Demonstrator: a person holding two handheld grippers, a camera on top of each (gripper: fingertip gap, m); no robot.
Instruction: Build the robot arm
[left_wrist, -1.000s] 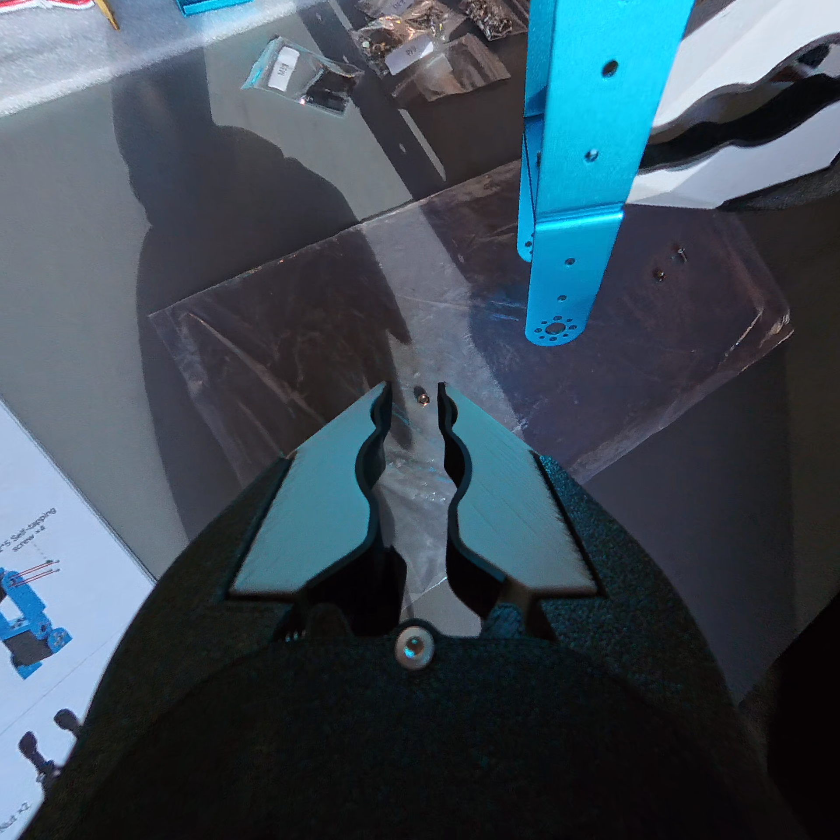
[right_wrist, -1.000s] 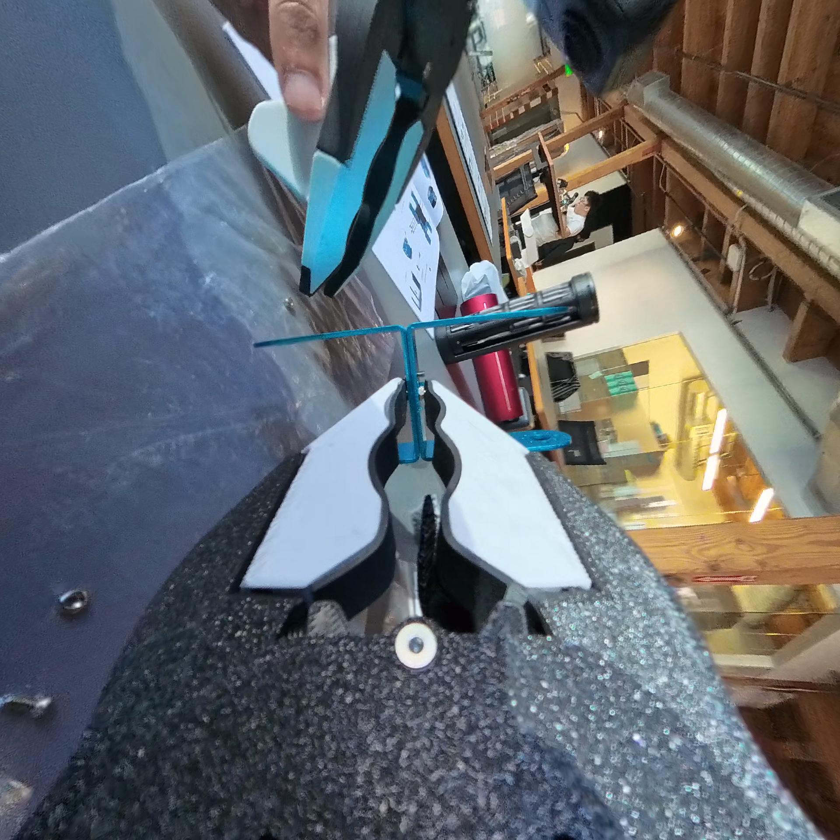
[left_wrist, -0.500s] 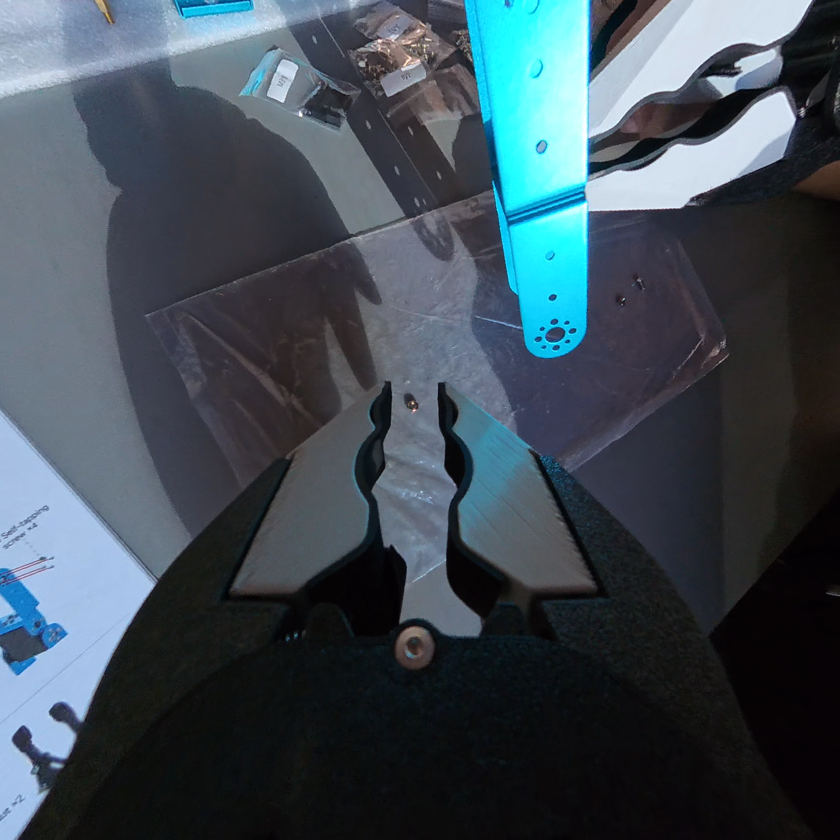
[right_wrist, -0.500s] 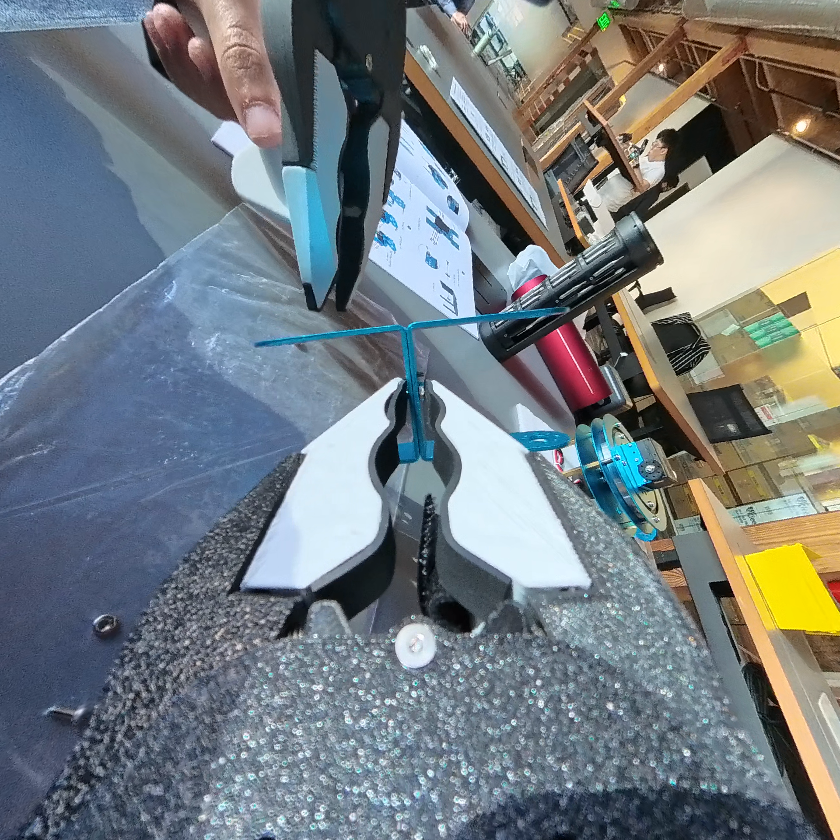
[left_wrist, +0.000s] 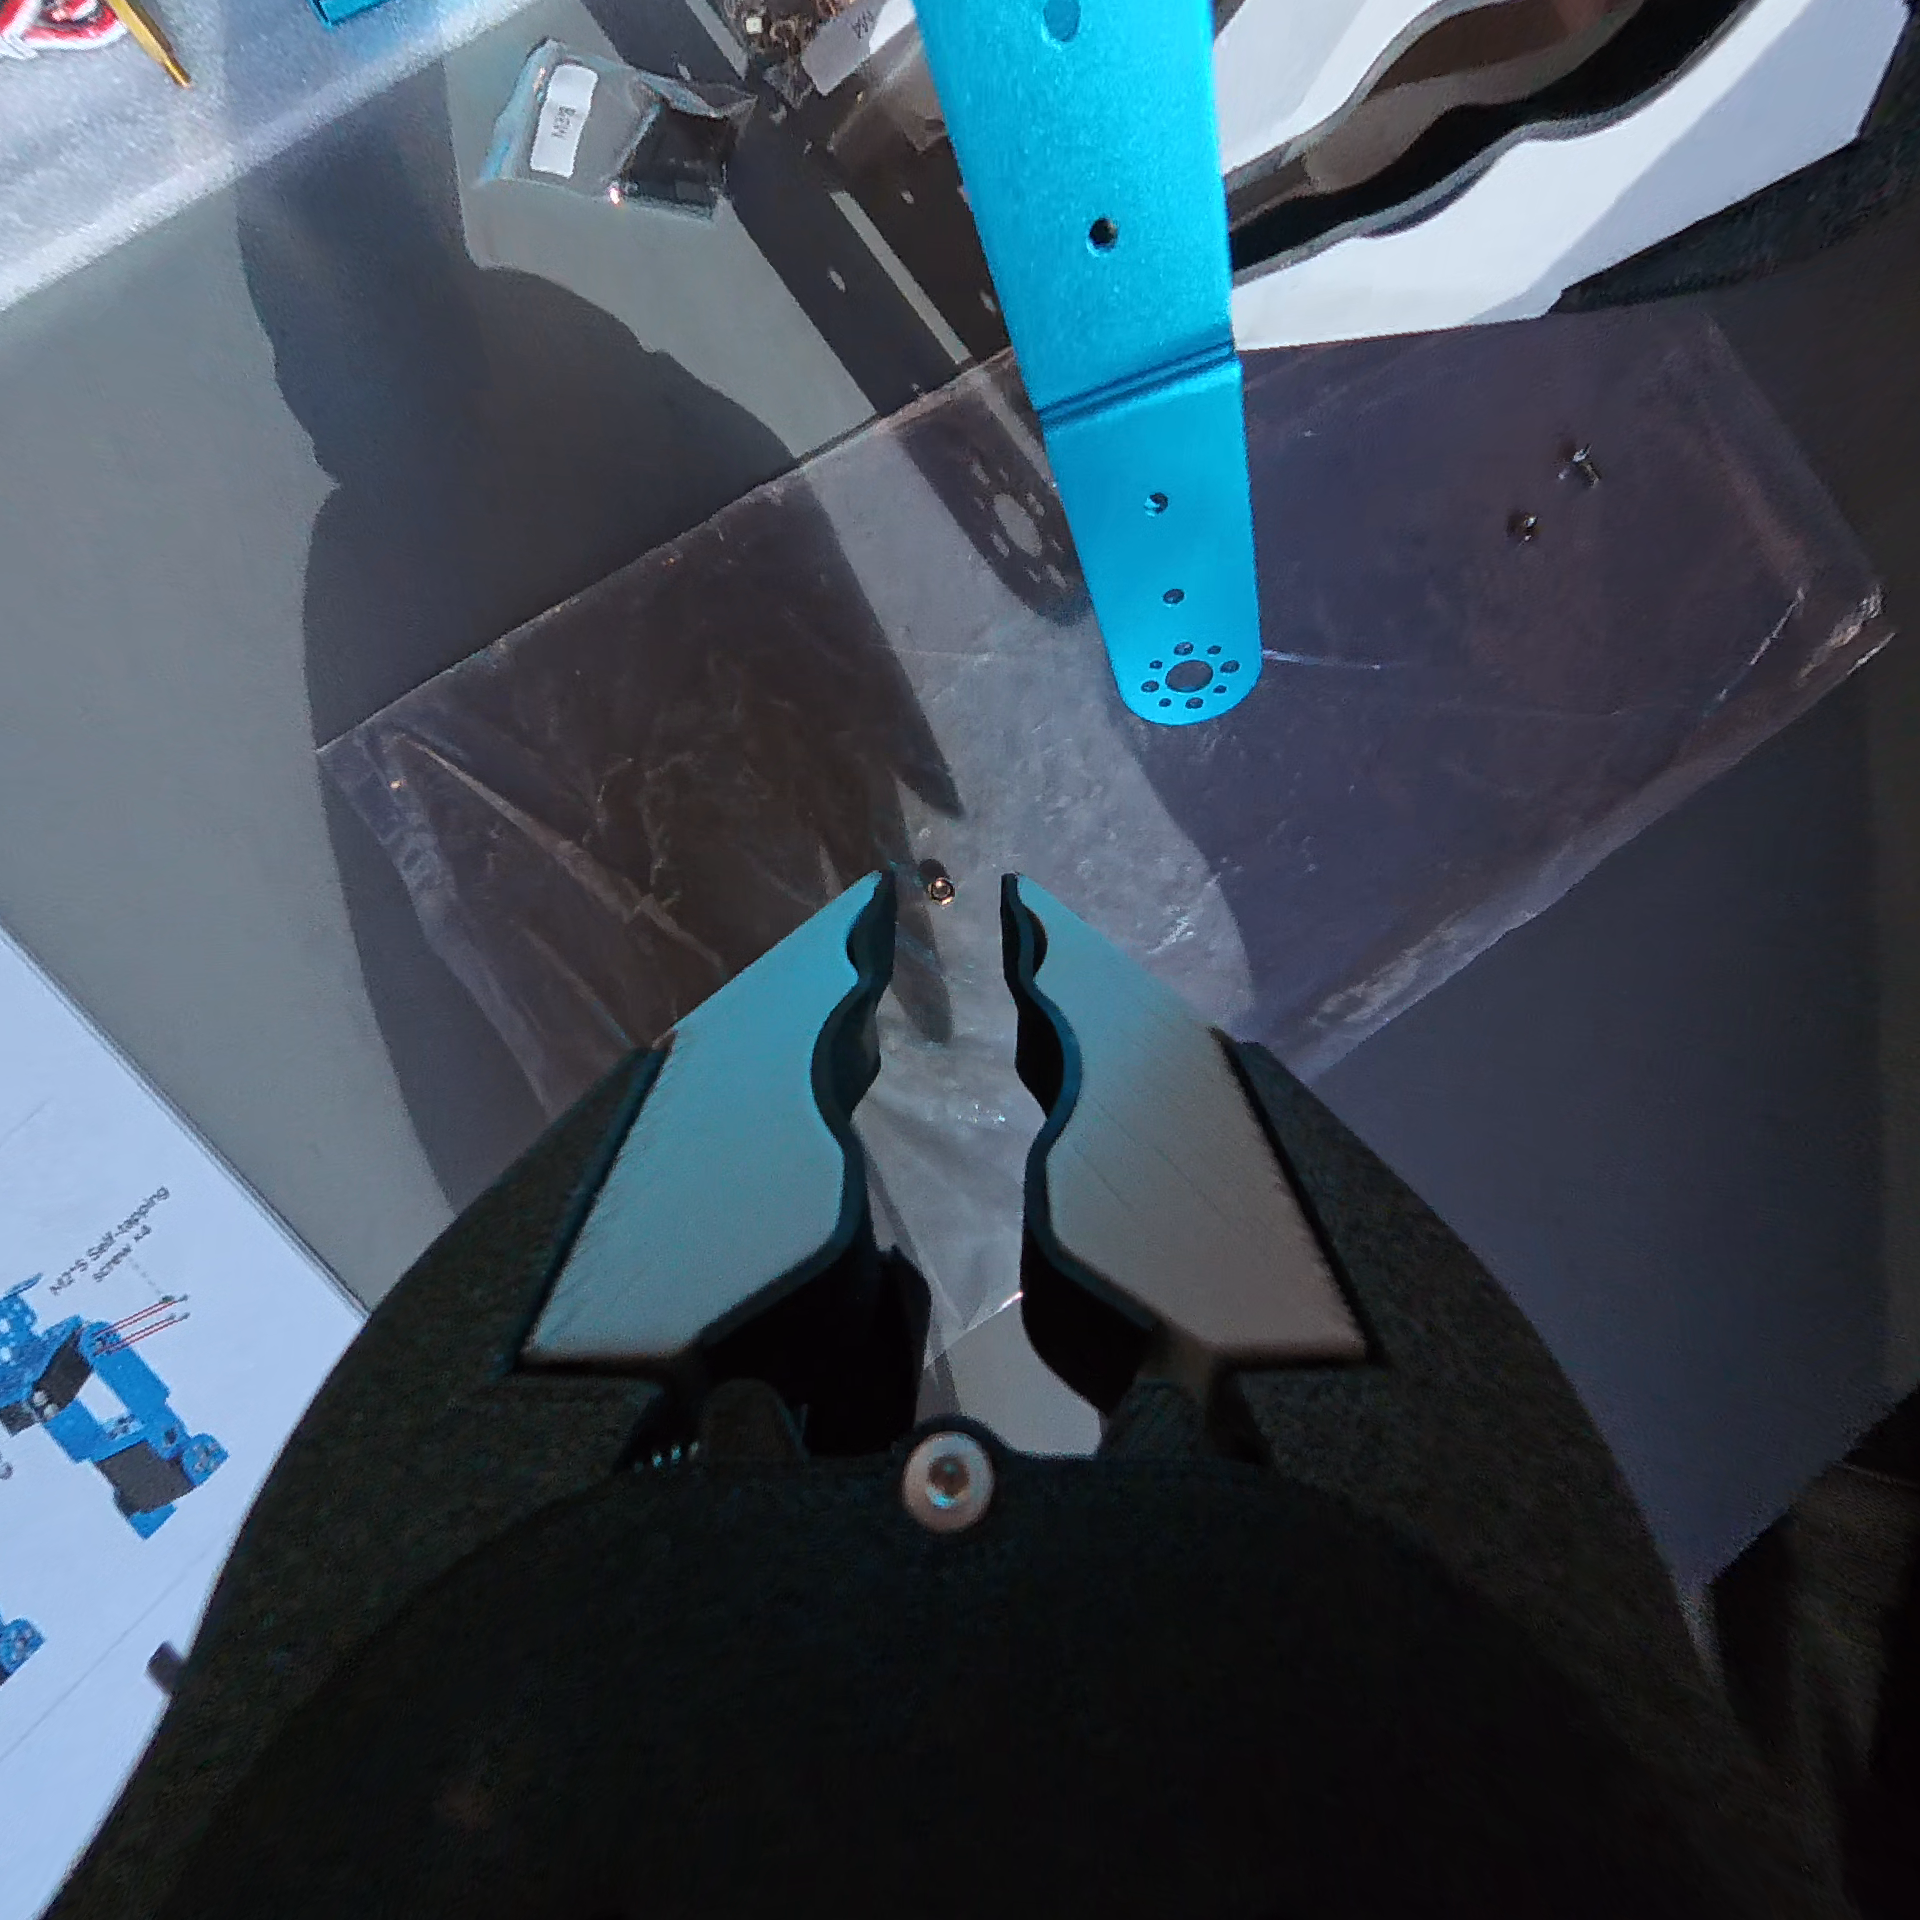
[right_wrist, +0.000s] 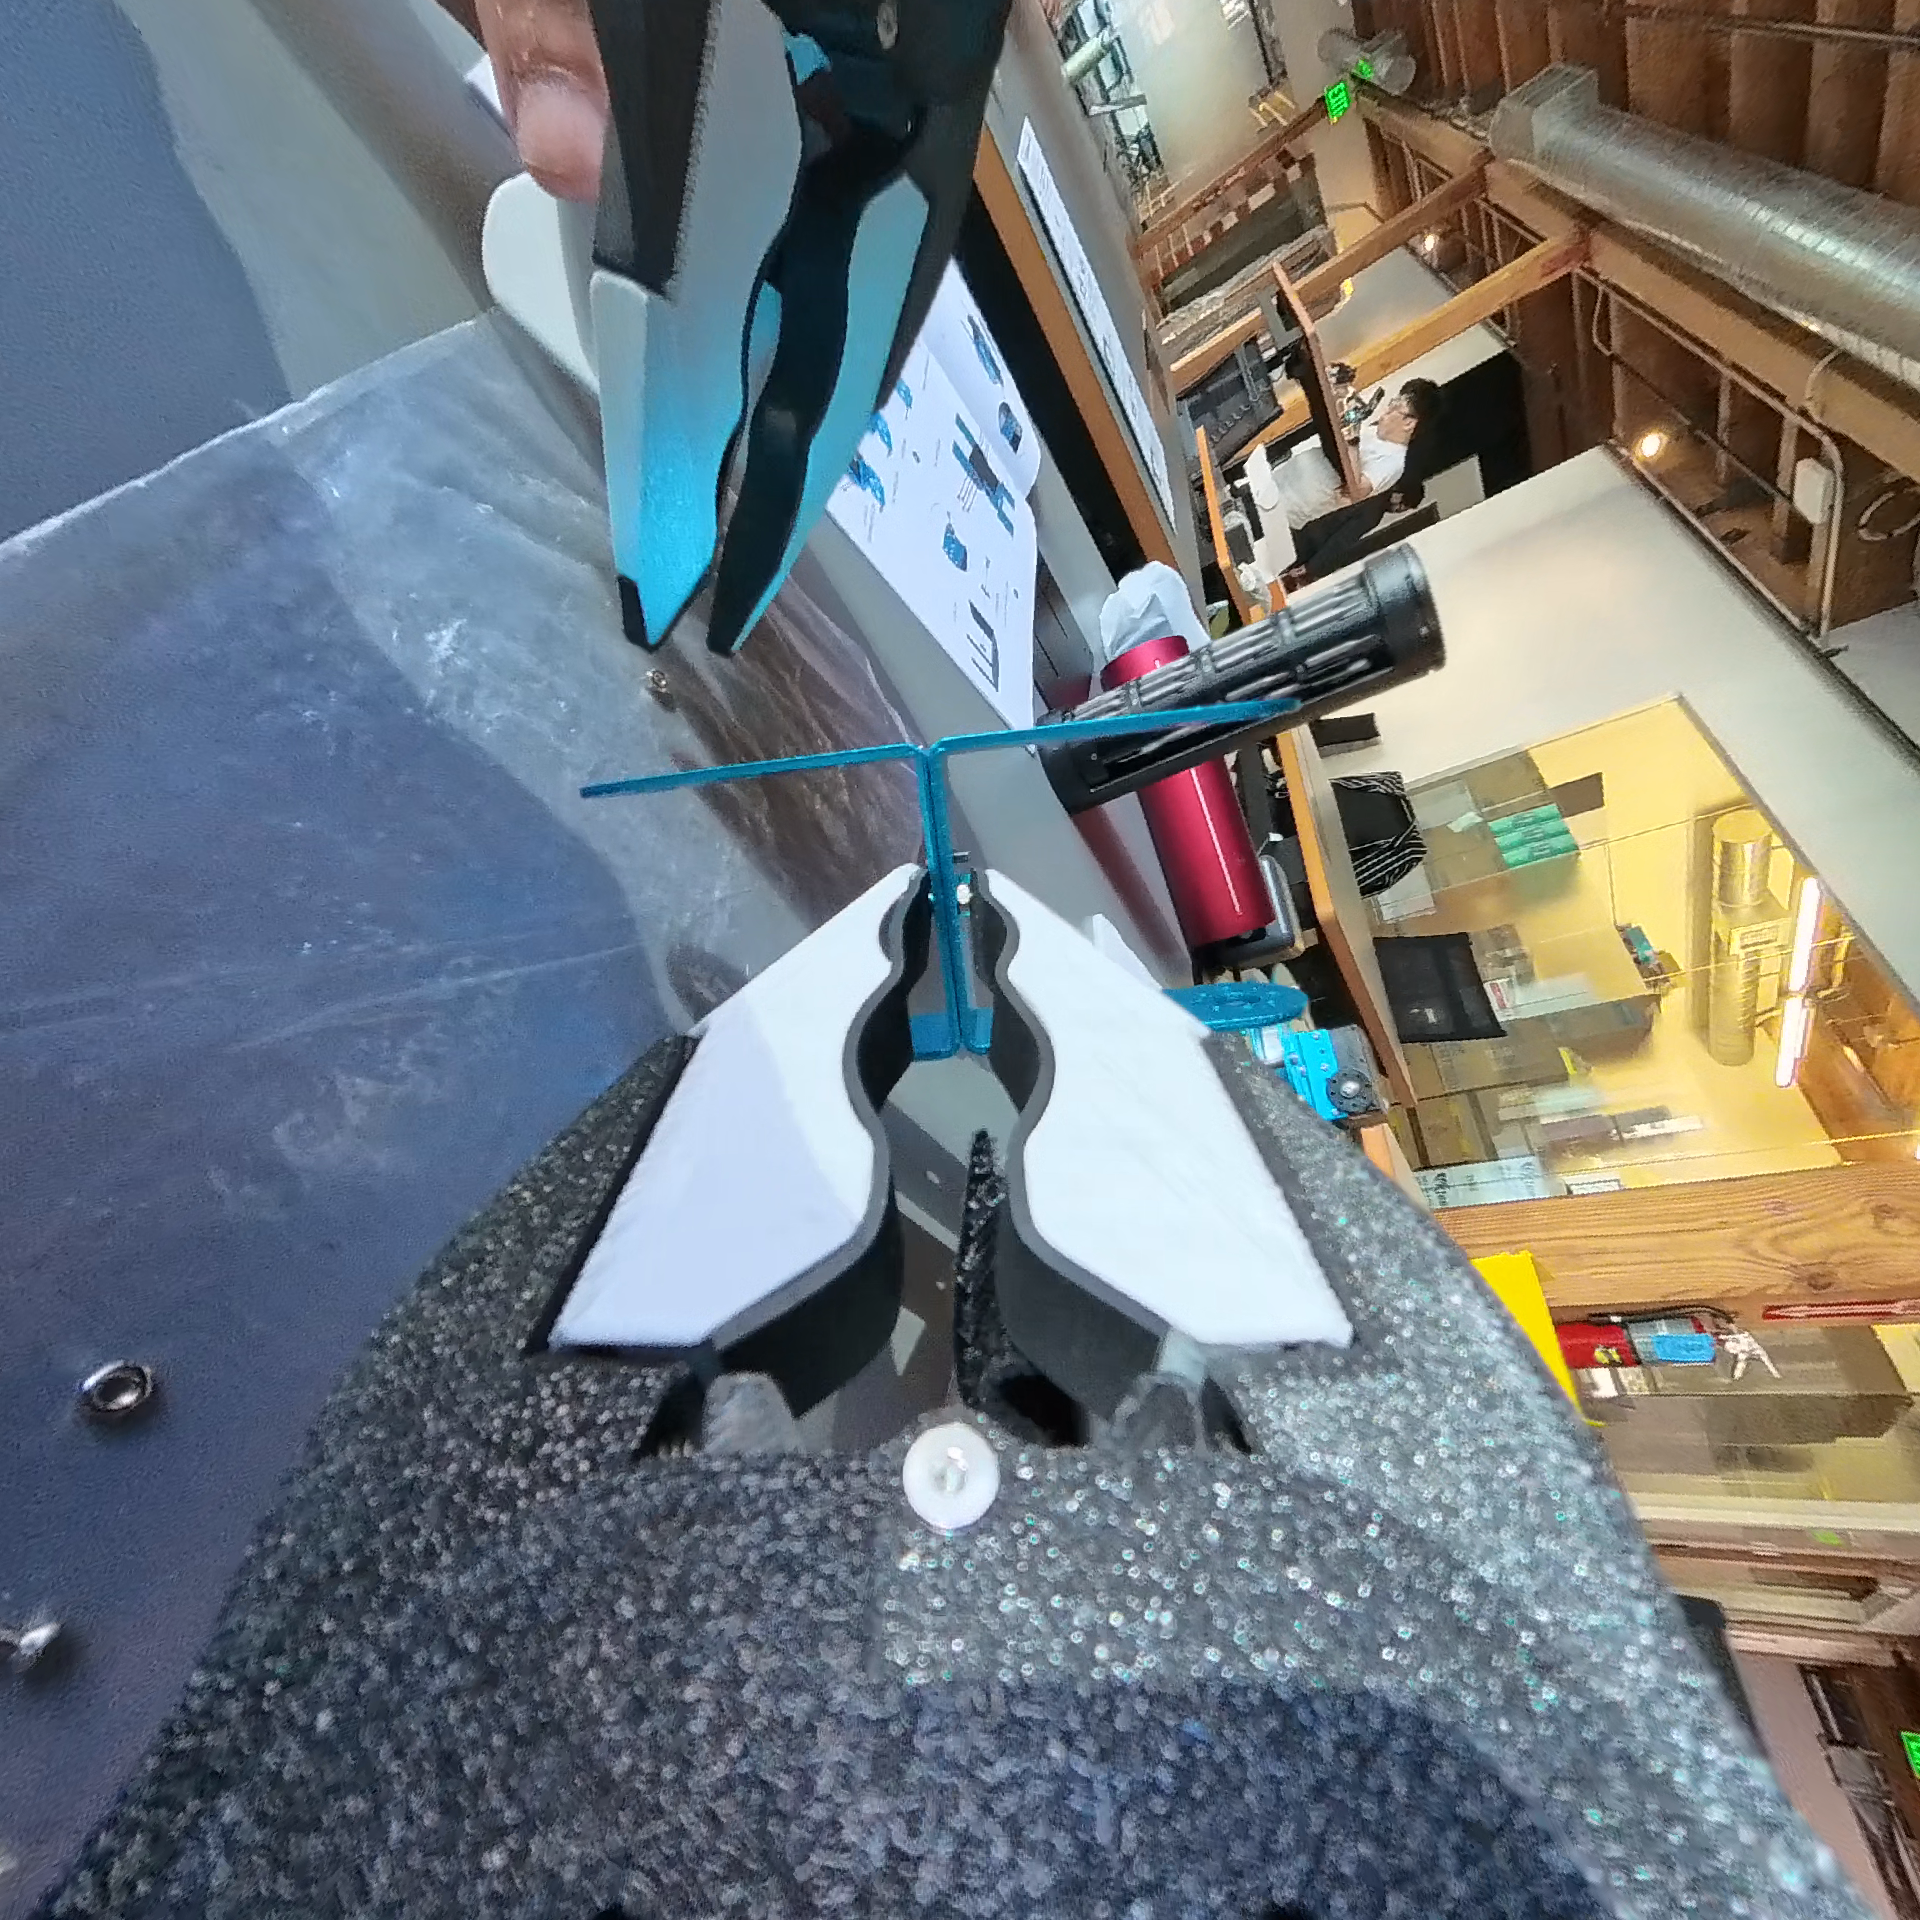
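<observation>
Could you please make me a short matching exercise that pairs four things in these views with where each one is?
Things:
1. blue bracket
2. small nut
3. instruction sheet
4. red bottle

Places:
A. on the clear plastic bag, just ahead of the left hand-held gripper
B. clamped in the right hand-held gripper
C. standing behind a black grip
D. flat at the table's left edge

Pairs: 1-B, 2-A, 3-D, 4-C
</observation>
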